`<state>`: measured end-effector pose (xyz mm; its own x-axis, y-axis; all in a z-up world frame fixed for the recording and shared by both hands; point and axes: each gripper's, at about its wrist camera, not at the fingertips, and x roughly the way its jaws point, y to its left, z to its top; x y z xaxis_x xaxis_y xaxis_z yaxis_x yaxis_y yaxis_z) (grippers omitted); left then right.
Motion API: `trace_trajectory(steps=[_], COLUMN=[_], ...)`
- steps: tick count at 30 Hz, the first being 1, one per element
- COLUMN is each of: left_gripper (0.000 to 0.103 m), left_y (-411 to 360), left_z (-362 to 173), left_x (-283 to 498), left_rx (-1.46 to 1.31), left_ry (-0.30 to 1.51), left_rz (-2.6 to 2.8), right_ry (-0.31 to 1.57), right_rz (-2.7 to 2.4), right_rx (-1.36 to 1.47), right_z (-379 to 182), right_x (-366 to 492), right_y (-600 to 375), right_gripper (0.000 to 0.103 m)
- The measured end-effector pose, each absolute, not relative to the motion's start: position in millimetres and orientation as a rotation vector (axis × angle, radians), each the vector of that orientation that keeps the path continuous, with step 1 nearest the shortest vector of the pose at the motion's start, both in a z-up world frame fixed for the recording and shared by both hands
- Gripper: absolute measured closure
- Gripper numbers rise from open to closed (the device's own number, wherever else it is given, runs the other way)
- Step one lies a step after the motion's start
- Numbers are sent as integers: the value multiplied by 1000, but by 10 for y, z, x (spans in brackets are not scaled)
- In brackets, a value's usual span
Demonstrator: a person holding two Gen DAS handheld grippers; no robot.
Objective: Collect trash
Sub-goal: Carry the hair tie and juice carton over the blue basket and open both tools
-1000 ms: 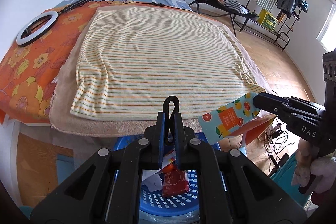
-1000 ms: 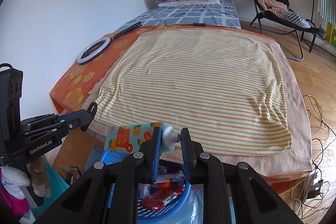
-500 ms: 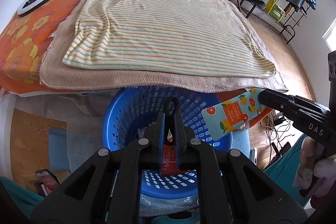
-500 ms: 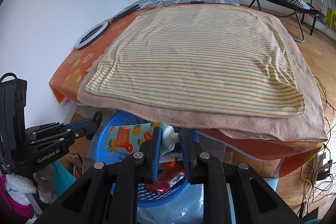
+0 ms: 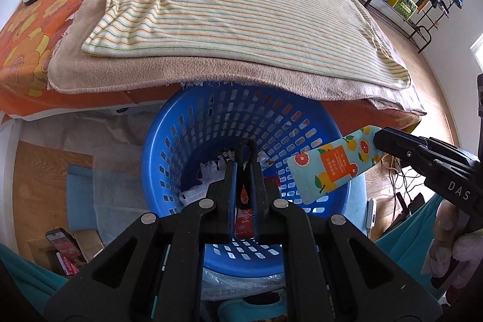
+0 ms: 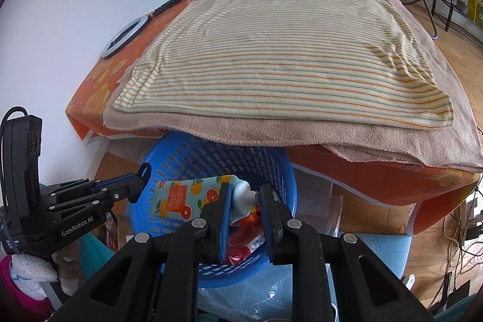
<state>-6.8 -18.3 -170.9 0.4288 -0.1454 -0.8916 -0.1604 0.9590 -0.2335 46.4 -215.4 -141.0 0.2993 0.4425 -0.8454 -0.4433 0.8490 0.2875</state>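
- The right gripper (image 6: pixel 245 196) is clamping a printed tube (image 6: pixel 193 196) at its white neck, just behind the cap; the fingers are closed on that neck and the flat crimped body is projecting sideways beyond the left finger.
- The tube is hanging above the open mouth of the blue basket (image 5: pixel 169 141), directly ahead of and below the fingertips.
- The left gripper (image 5: pixel 245 171) is pinching a black loop (image 5: pixel 247 148), apparently a clip or hair tie; its fingers are nearly together around it, over the basket centre.
- Judgement on handling: the tube is looking light and largely flattened, so the soft body would be buckling under pressure. The neck is the stiff part and is the sounder place to hold; the glossy print is likely slippery.
- Judgement on the loop: small, light, probably springy; it may be clinging to a pad on release.
- Red wrappers (image 6: pixel 246 237) and white paper scraps (image 5: pixel 208 171) are already lying in the basket beneath both sets of fingers.
- The bed's beige blanket (image 6: pixel 271 129) is overhanging the basket's far rim, beyond the fingertips; it is not obstructing the drop.
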Motion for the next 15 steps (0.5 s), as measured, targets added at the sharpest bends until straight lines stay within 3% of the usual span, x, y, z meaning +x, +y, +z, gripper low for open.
trace_trajectory(steps=[13,15], left_gripper=[96,84], left_y=[-179,-176], left_z=[-1762,-1779], left_x=[-36,-33], left_rx=[-289,-288], left_ry=[1155,1160], left_rz=[18,22], right_ry=[1165,1170], right_rz=[601,608], right_rx=[-11,-7], right_z=[-1542,-1559], right_x=[443,441], right_y=[-2030,-2023], right_gripper=[82,72])
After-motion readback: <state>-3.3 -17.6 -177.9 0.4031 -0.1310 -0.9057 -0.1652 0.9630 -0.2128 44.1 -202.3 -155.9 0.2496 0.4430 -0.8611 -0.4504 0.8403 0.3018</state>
